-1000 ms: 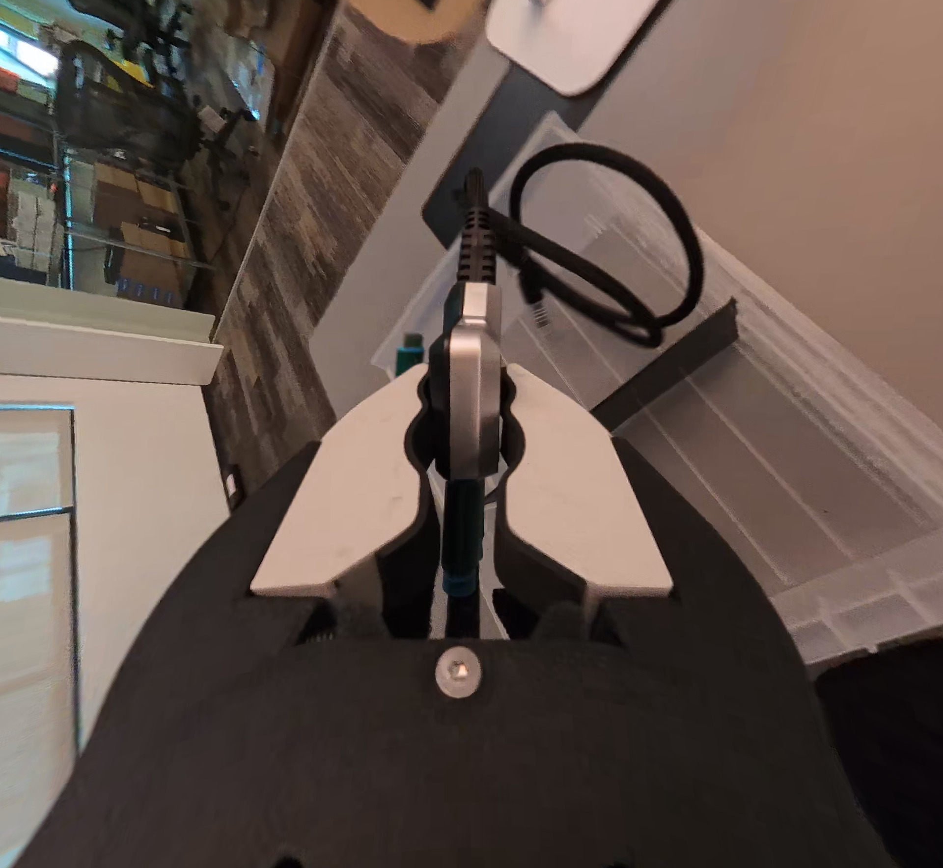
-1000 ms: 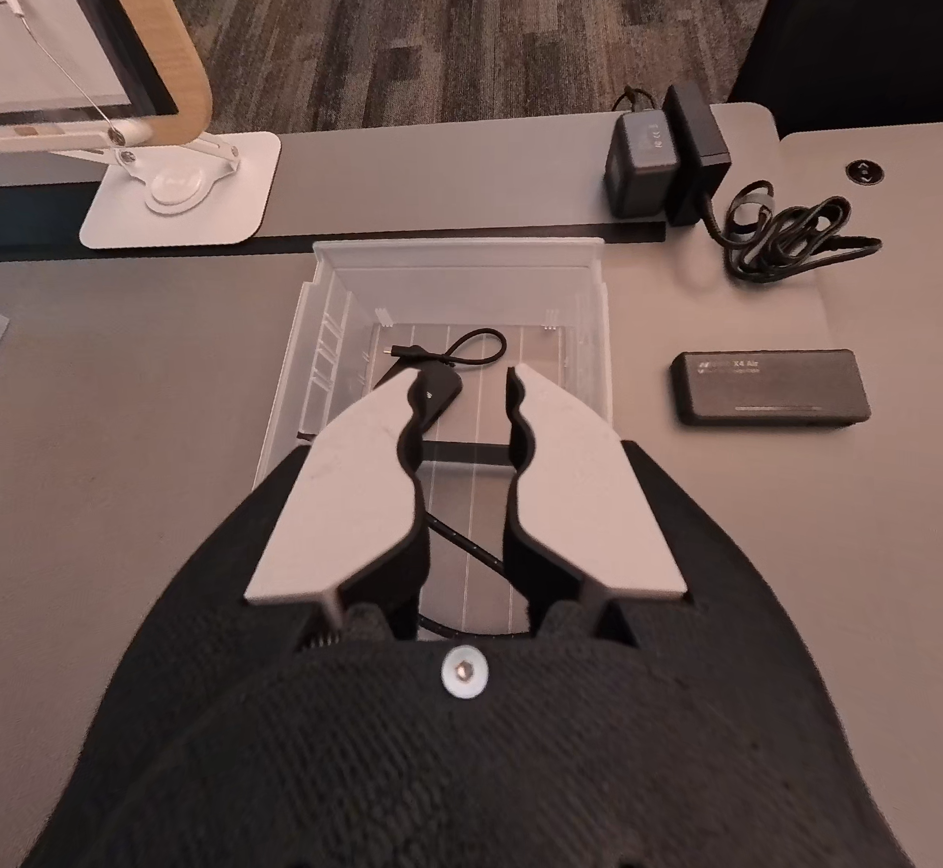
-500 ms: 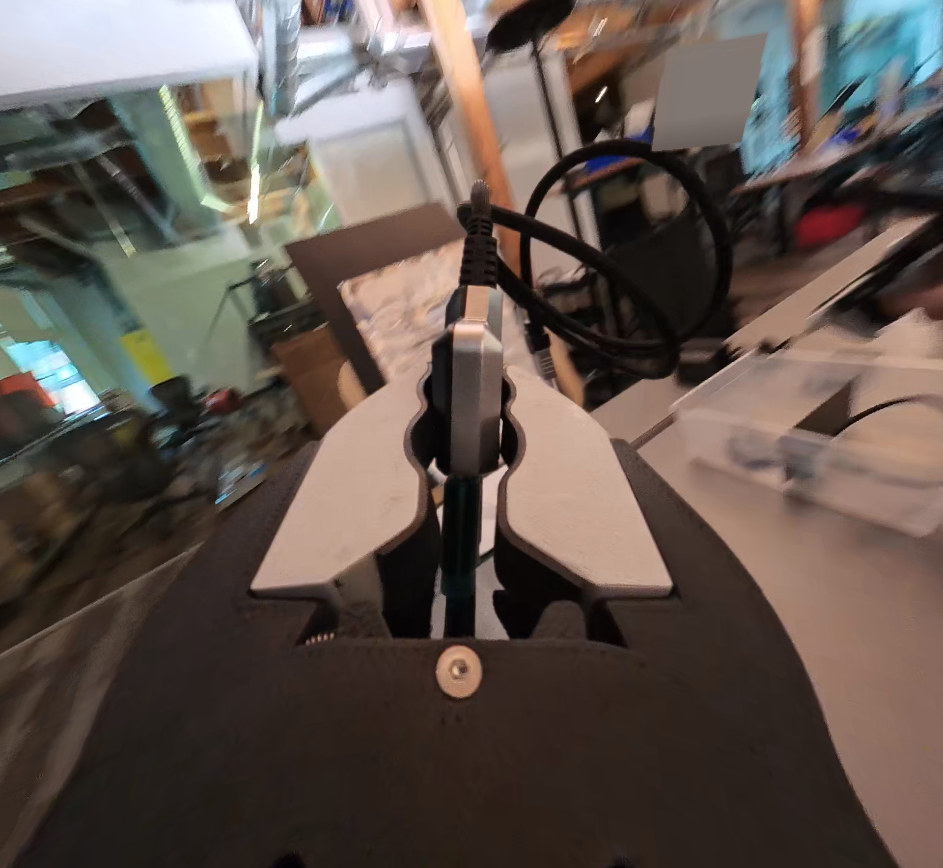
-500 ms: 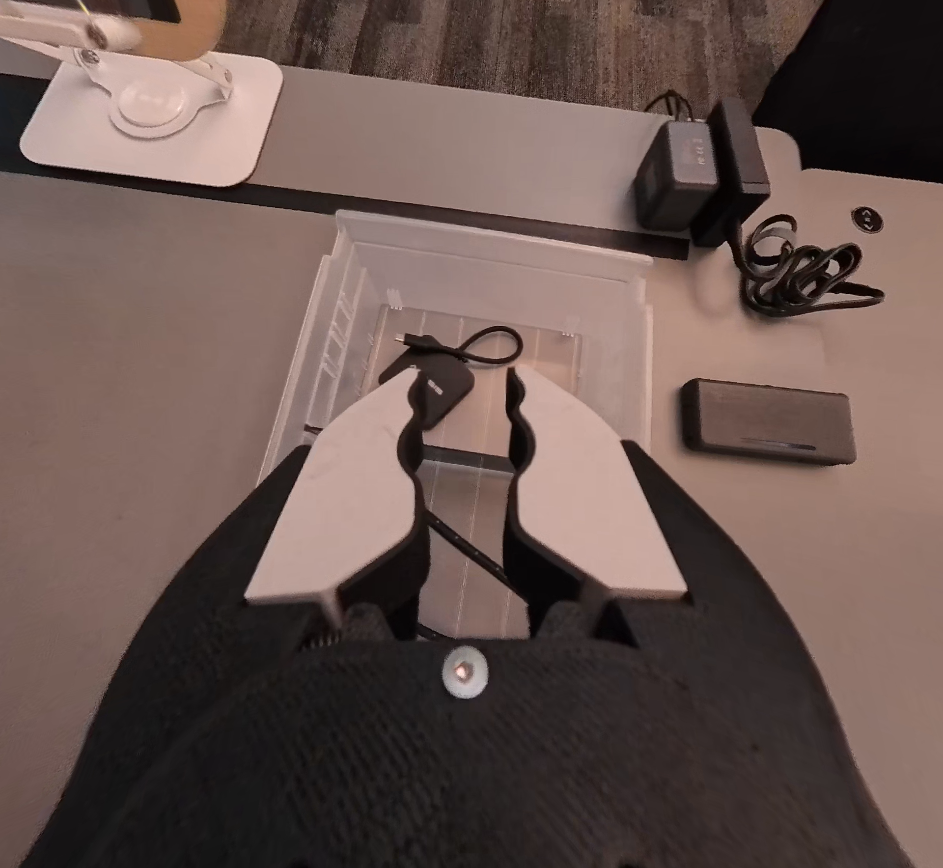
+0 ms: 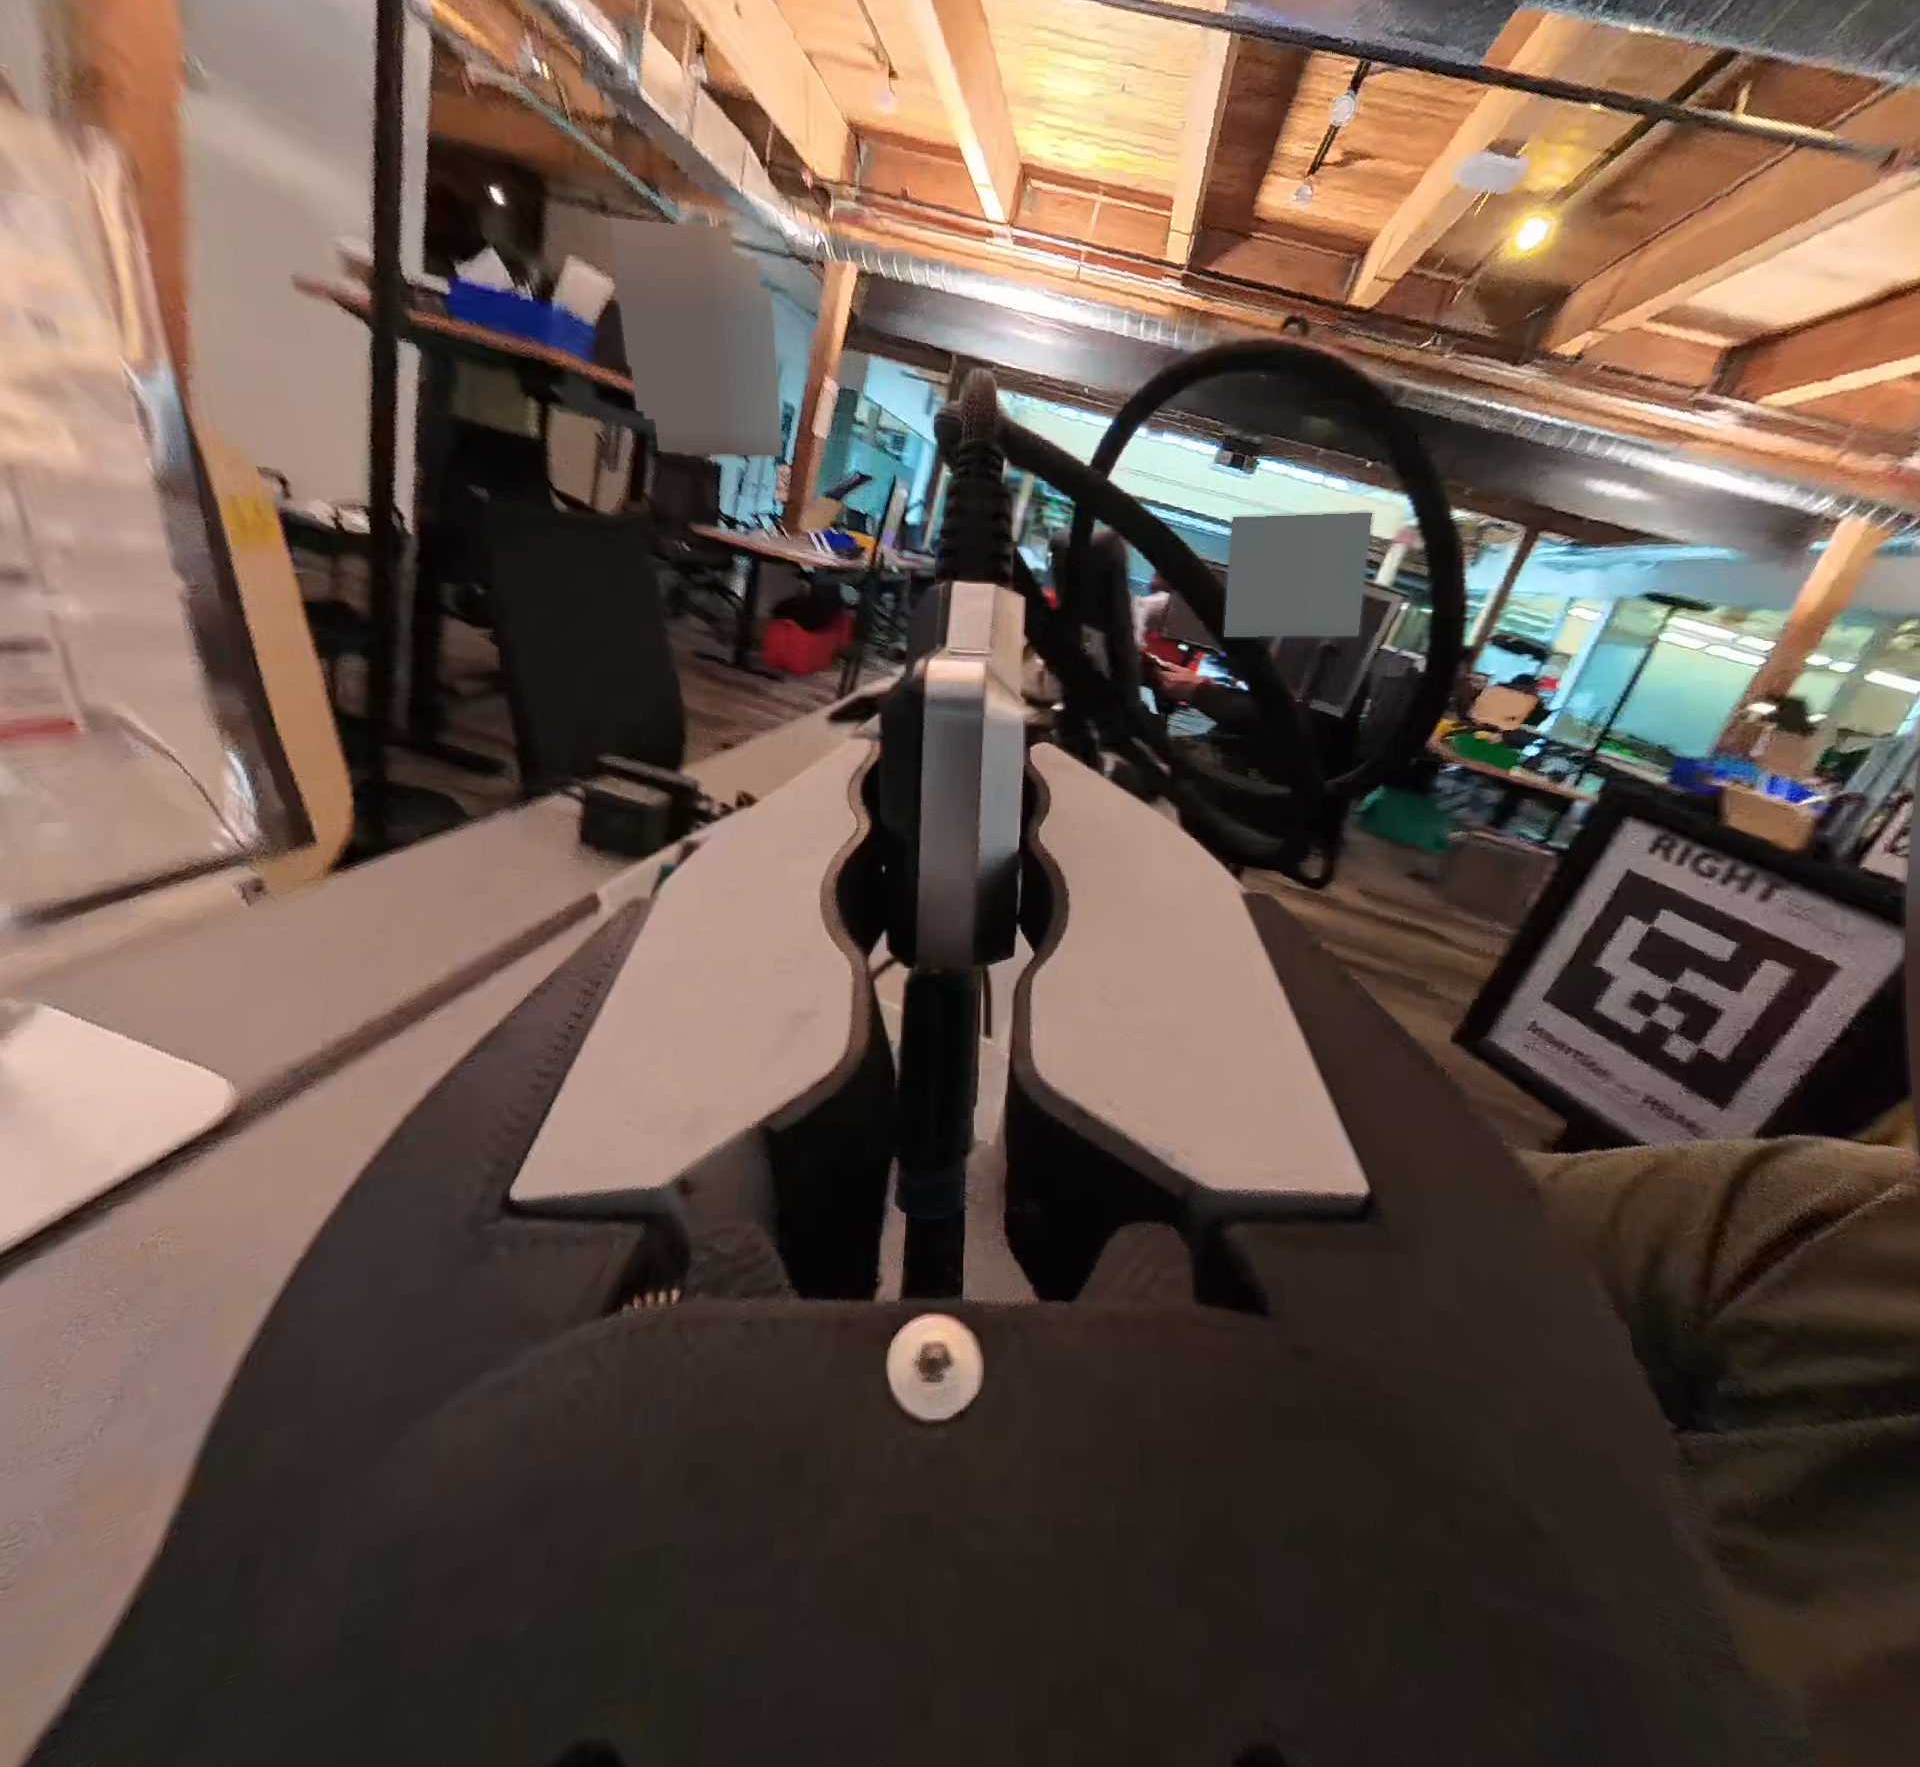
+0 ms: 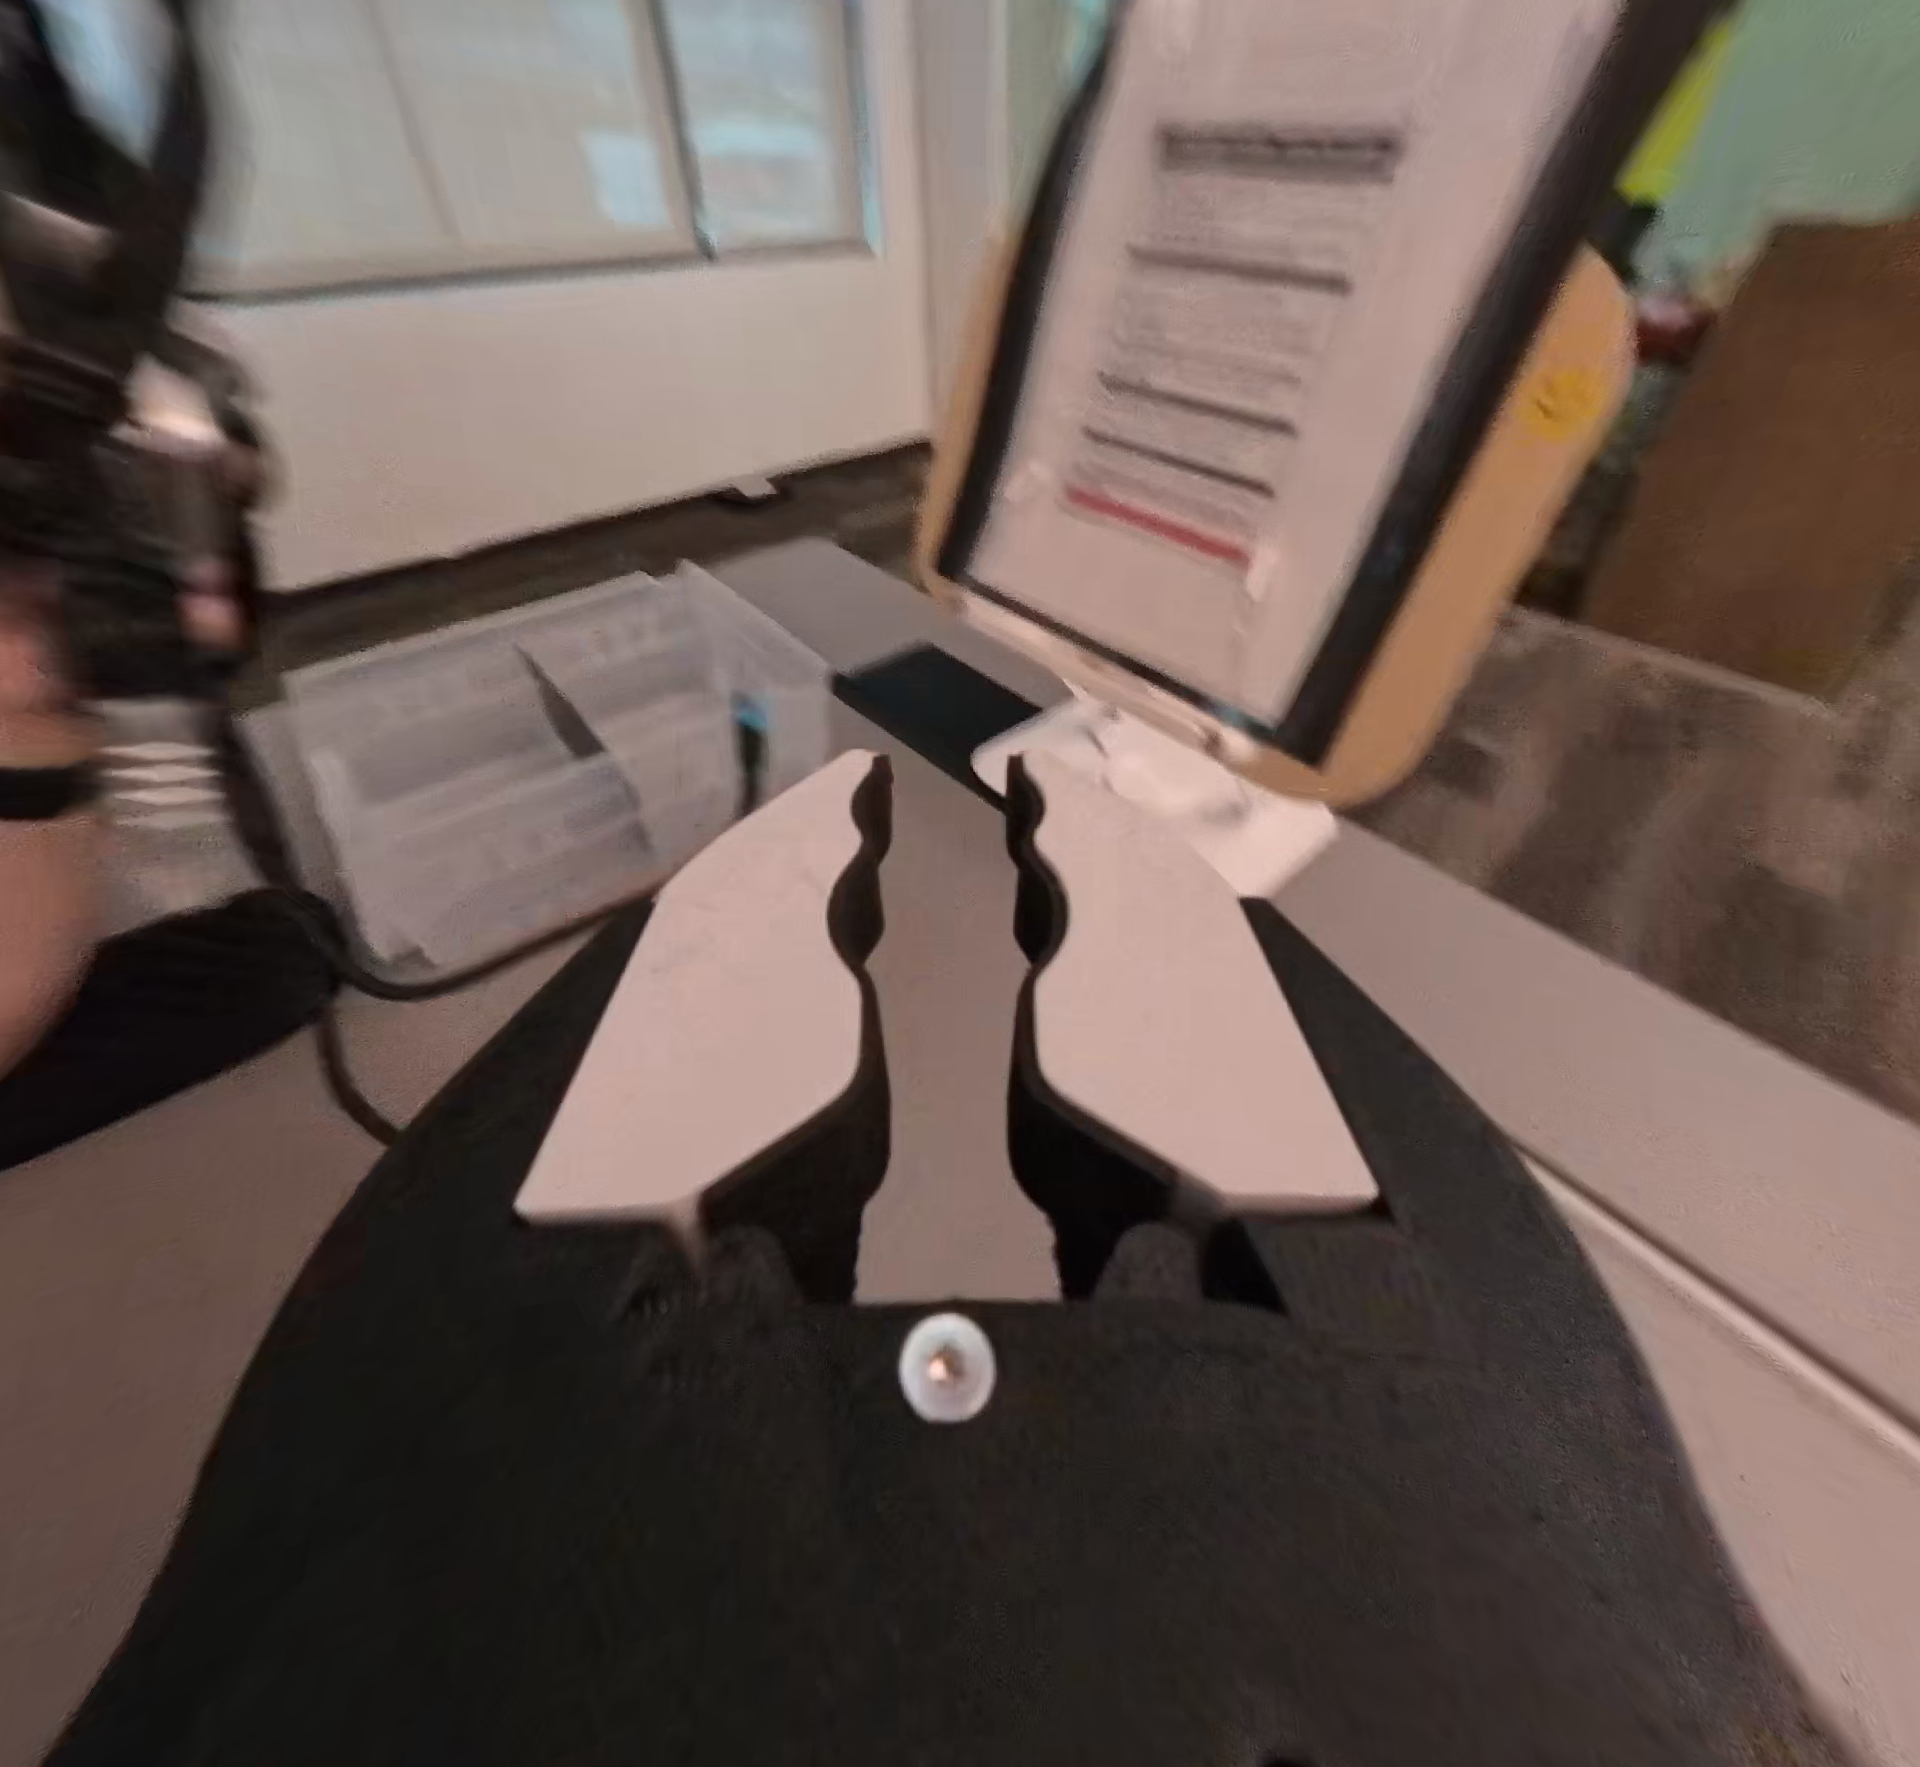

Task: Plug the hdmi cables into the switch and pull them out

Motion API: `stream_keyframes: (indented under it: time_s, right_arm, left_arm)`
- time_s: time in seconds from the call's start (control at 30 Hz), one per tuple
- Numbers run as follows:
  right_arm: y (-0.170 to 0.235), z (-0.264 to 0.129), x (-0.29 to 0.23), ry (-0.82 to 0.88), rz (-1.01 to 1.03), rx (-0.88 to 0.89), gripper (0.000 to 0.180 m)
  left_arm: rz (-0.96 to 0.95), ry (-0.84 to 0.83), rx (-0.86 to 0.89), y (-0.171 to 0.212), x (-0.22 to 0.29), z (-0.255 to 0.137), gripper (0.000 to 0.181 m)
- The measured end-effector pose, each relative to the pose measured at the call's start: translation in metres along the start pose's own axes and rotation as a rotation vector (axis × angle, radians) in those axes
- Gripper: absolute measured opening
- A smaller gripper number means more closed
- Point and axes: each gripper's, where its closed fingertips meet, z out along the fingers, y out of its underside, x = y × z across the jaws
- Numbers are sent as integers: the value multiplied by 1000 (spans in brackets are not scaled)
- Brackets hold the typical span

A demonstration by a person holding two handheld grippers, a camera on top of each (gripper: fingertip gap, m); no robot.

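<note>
Two claws: one busy, one idle
Left claw [image 5: 948, 782]: pinching the silver switch [image 5: 961, 813] edge-on between its fingers, up off the desk [image 5: 312, 948]
Cable [image 5: 1278, 595]: black, looping out past the left claw's tips, plugged into the switch's far end
Right claw [image 6: 948, 782]: fingers spread, nothing between them
Clear bin [image 6: 499, 761]: sitting ahead-left of the right claw
</note>
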Motion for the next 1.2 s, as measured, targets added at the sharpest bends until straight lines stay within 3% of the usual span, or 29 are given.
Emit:
stream_keyframes:
  time_s: [0.1, 0.17, 0.23, 0.33, 0.4, 0.5, 0.57, 0.6, 0.67, 0.77, 0.87, 0.93, 1.2]
  right_arm:
    - [-30, -1, -59, -251, -65, 295, 22]
    - [-30, 7, -69, -292, -29, 318, 15]
    - [-28, 12, -66, -324, 54, 326, 24]
    - [-34, 2, -45, -298, 147, 404, 19]
    - [-39, -15, -61, -419, 56, 444, 5]
    - [-45, -38, -117, -687, -120, 505, 2]
    - [-25, -36, -161, -832, -290, 420, 4]
    - [-13, -22, -173, -772, -421, 385, 5]
    - [0, 16, -180, -457, -755, 413, 19]
    - [5, 50, -183, 24, -1257, 501, 21]
    - [7, 69, -168, 289, -1428, 402, 34]
    - [-2, 65, -159, 443, -1473, 439, 38]
    - [19, 84, -137, 513, -1657, 244, 47]
  left_arm:
    - [-63, 2, -21, 19, -17, 14, 20]
    - [-86, 9, 8, 21, -21, 17, 20]
    - [-109, 22, 23, 19, -23, 15, 20]
    - [-101, -2, 62, 10, -27, 8, 20]
    - [-104, -14, 117, 1, -28, 2, 21]
    - [-117, -29, 206, -13, -30, -8, 20]
    - [-130, -31, 255, -19, -32, -13, 20]
    - [-146, -24, 275, -21, -33, -14, 20]
    - [-212, 6, 284, -20, -33, -14, 21]
    - [-317, 44, 259, -11, -36, -9, 21]
    - [-398, 52, 227, 2, -41, 0, 20]
    - [-445, 44, 196, 15, -45, 8, 20]
    - [-654, 58, 129, 63, -51, 39, 22]
